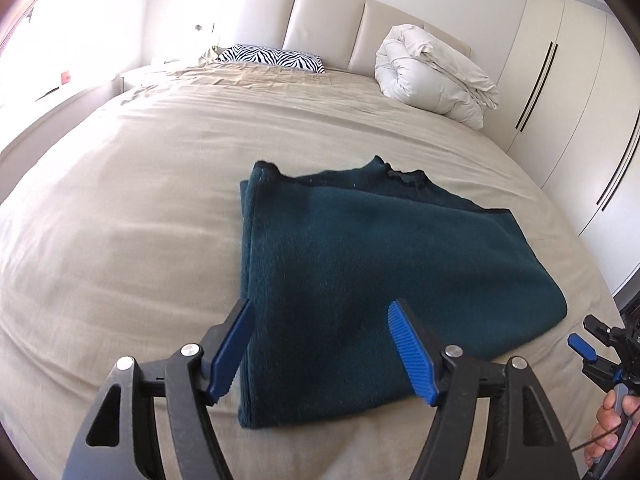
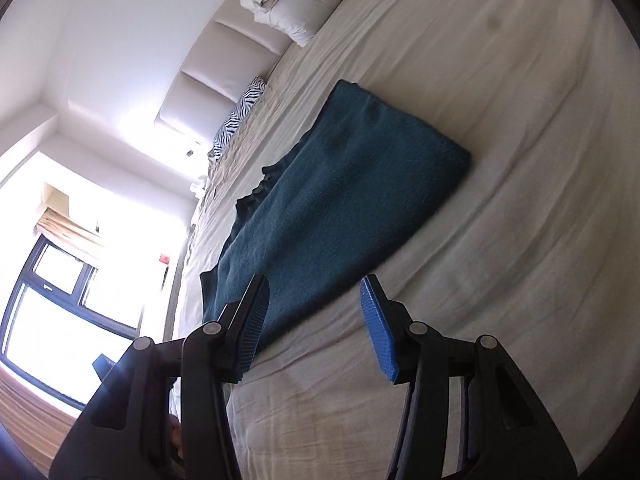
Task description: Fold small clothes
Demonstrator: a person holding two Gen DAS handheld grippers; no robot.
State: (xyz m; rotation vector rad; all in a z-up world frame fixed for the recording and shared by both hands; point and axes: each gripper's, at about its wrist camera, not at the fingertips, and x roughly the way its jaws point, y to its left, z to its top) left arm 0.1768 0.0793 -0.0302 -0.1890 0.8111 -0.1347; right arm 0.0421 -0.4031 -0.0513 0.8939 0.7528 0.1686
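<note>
A dark teal sweater (image 1: 360, 248) lies folded into a thick rectangle on the beige bed sheet (image 1: 140, 200), its neckline at the far edge. My left gripper (image 1: 320, 306) hovers over the near end of the fold, jaws wide open, blue pads clear of the fabric. In the right wrist view the same sweater (image 2: 344, 184) runs diagonally away. My right gripper (image 2: 314, 280) hangs open at its near corner with nothing between the pads. The right gripper (image 1: 592, 346) also shows at the left view's right edge, held by a person's hand (image 1: 608, 428).
A rolled white duvet (image 1: 432, 68) and a zebra-print pillow (image 1: 272, 57) sit at the padded headboard (image 1: 328, 20). Wardrobe doors (image 1: 568, 100) stand to the right of the bed. A bright window (image 2: 52, 300) is on the other side. Bare sheet (image 2: 520, 160) surrounds the sweater.
</note>
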